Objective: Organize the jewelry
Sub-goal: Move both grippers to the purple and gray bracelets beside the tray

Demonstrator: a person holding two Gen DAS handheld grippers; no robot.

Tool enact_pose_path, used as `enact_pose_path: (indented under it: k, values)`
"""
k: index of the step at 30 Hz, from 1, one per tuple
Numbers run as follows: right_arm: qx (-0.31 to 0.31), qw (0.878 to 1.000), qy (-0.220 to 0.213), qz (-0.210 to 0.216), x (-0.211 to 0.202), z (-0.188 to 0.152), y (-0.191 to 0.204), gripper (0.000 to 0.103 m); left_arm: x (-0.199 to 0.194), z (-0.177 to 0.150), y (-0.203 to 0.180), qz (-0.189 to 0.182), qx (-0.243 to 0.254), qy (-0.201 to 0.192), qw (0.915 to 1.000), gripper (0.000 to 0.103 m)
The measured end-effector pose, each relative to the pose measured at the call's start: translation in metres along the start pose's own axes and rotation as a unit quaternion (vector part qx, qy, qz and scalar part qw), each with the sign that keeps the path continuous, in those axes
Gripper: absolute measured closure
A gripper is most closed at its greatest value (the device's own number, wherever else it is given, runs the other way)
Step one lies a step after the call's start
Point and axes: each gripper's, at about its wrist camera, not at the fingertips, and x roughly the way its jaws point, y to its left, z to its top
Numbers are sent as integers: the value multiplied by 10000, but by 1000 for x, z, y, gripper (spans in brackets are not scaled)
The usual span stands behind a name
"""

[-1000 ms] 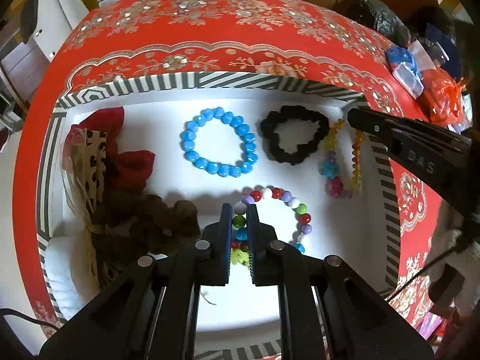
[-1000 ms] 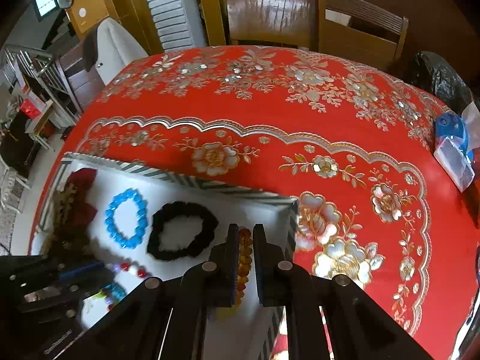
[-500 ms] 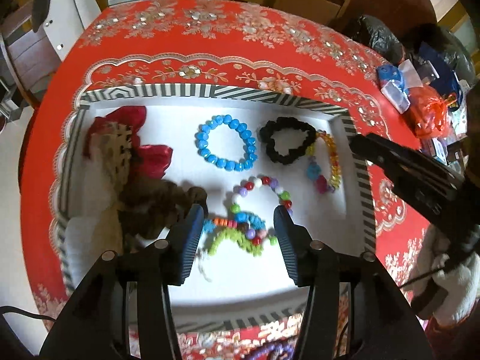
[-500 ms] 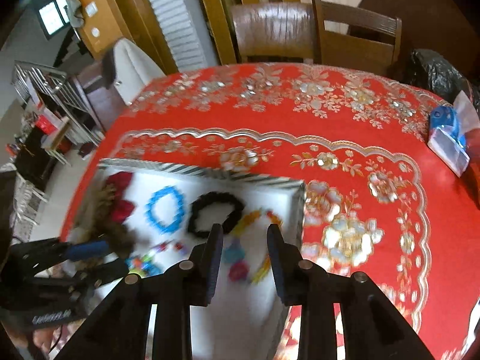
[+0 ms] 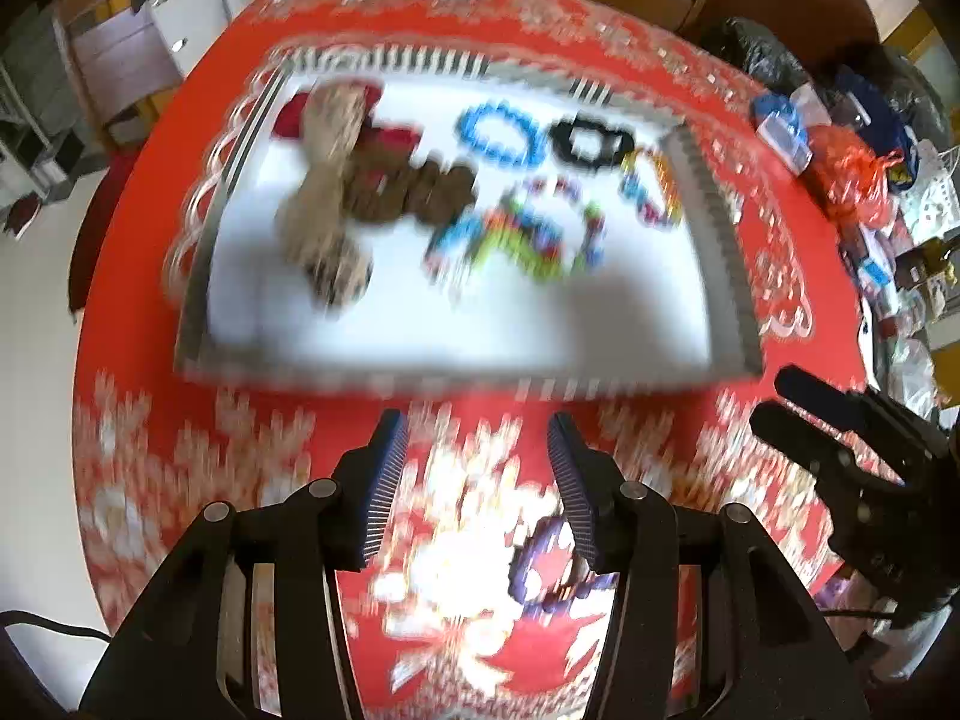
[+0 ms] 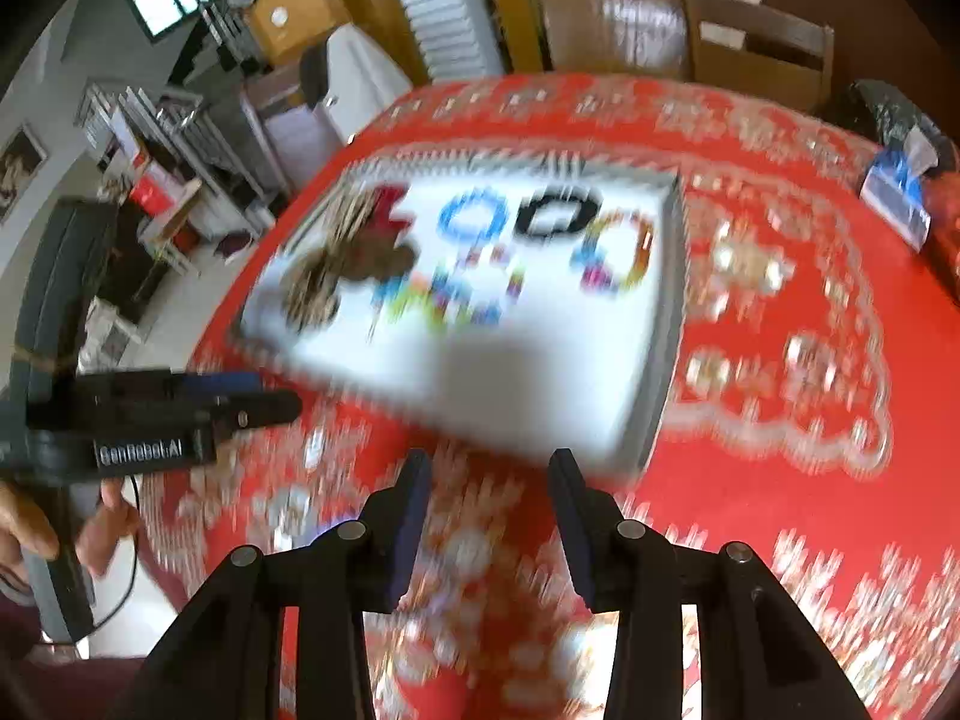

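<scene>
Both views are motion-blurred. A white tray with a striped rim (image 5: 714,228) (image 6: 669,324) sits on the red floral tablecloth. It holds a blue bead bracelet (image 5: 492,132) (image 6: 465,219), a black scrunchie (image 5: 591,144) (image 6: 558,213), an orange bead strand (image 5: 657,192) (image 6: 630,249), multicoloured bead bracelets (image 5: 522,234) (image 6: 444,294) and brown and red fabric pieces (image 5: 372,180) (image 6: 354,264). My left gripper (image 5: 477,468) is open and empty, near side of the tray, above a purple bracelet (image 5: 540,564) on the cloth. My right gripper (image 6: 489,504) is open and empty, also near side.
Bags and small packets (image 5: 852,174) crowd the table's right side. A blue-and-clear packet (image 6: 897,186) lies at the far right. Wooden chairs (image 6: 750,42) stand behind the table. The other gripper shows at each view's edge (image 5: 852,450) (image 6: 150,420).
Both grippers opened, released the bracelets in the tray and pulled back toward the near side of the table. The tray now lies farther ahead of both.
</scene>
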Motion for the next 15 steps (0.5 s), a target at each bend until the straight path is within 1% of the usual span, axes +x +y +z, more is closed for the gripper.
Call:
enact_pose_path:
  k: [3,6,11,15]
  values:
    - [-34,9997,211,71,7,-30,7,64,1,-24,4,73,-92,88,9999,55]
    - [-3,9993,347,121,17,-49,11,64,2,-45,7,154,-194,163,9996,55]
    - [-48,9993,380,-44,33,-57,18,64,8,-65,6,290,-282,198,9990,54]
    - [-23,9988,456,-167,45,-61,22,64,14,-72,4,394,-258,216,9987,48]
